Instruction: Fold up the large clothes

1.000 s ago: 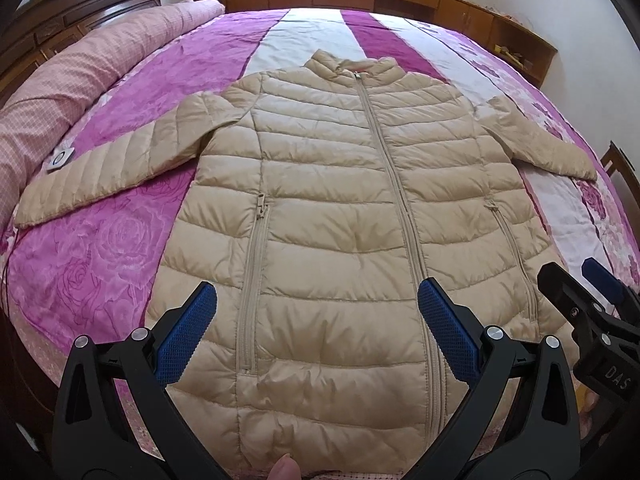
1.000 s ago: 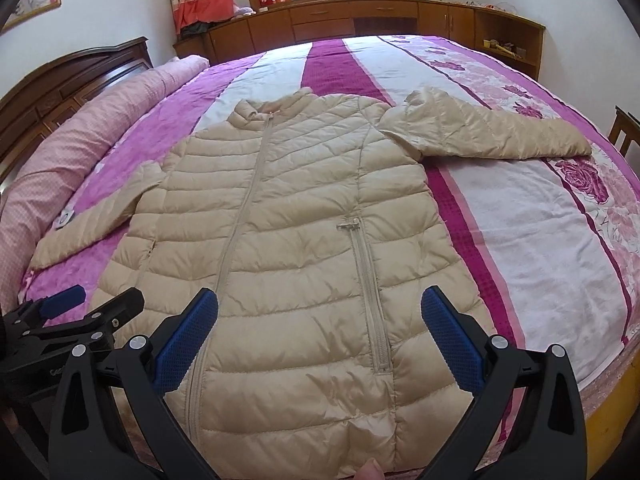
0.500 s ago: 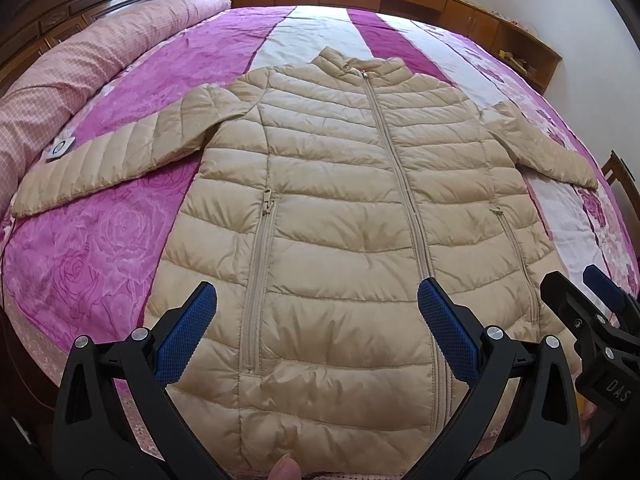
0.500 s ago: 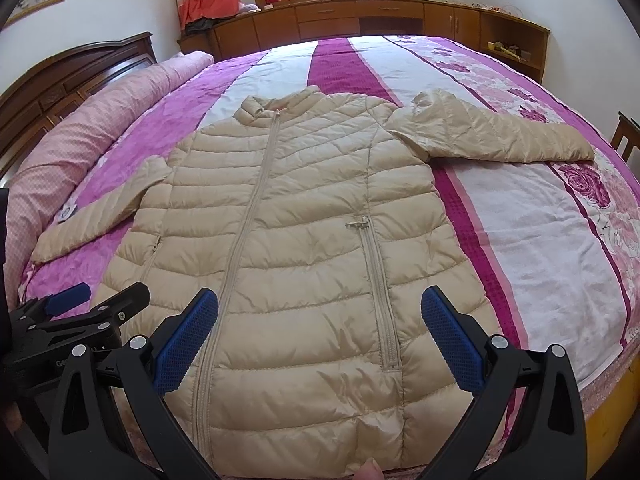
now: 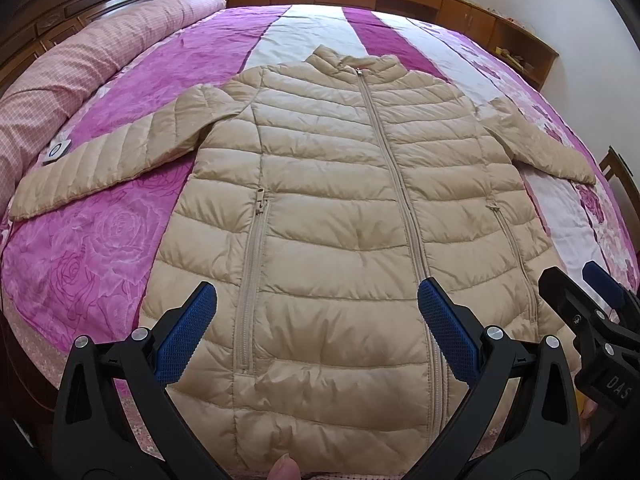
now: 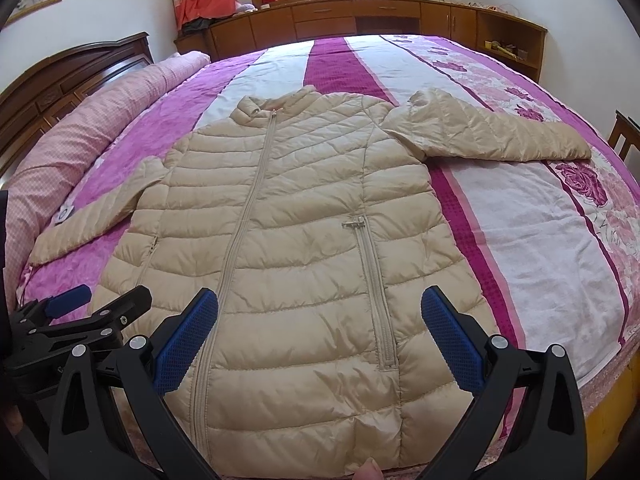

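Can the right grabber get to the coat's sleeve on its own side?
Probably yes. The right gripper hangs open above the coat's hem, and the sleeve lies flat on the bedspread with nothing on or before it, though it looks a long stretch away.

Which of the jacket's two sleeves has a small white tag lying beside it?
The sleeve stretching toward the rolled pink quilt: a white tag with a dark ring lies at its upper edge. The opposite sleeve has nothing beside it.

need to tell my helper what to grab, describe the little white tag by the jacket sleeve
On the purple bedspread lies a beige puffer jacket. Follow the sleeve reaching towards the pink rolled quilt; at its upper edge sits a small white square tag with a dark ring.
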A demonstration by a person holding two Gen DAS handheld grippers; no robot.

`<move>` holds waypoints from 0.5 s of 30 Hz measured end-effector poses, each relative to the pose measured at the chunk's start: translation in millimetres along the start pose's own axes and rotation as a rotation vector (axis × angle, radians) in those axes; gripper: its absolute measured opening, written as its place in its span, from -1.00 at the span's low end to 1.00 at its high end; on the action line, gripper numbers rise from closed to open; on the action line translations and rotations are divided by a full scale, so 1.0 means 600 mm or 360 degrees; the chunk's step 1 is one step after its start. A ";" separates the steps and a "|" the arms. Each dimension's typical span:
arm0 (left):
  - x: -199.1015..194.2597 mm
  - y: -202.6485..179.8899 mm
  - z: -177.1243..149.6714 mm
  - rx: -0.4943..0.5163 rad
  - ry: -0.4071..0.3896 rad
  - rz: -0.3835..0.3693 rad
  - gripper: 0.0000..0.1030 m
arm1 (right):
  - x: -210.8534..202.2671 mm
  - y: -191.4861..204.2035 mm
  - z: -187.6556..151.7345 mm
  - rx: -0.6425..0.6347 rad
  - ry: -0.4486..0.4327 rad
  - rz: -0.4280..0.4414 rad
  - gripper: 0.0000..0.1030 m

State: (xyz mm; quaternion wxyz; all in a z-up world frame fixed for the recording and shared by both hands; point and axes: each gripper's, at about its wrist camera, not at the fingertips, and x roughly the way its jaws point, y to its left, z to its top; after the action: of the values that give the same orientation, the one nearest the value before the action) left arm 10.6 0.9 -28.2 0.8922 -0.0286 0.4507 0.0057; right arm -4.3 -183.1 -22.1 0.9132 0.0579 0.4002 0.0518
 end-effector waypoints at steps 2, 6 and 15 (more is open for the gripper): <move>0.001 -0.002 0.001 0.0001 0.0005 -0.0004 0.94 | 0.000 0.002 0.000 -0.0004 -0.0002 -0.0002 0.90; 0.002 -0.006 0.004 0.0007 0.0005 -0.0010 0.94 | 0.000 0.003 0.002 -0.0008 0.0001 -0.0015 0.90; 0.008 -0.012 0.002 0.0037 0.0014 -0.0025 0.94 | -0.005 -0.005 0.005 0.0020 -0.0016 -0.0040 0.90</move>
State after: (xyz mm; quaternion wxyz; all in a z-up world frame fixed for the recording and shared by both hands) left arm 14.7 -6.4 -31.0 0.8905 -0.0219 0.4544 -0.0067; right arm -3.7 -186.4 -18.2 0.9153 0.0589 0.3967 0.0373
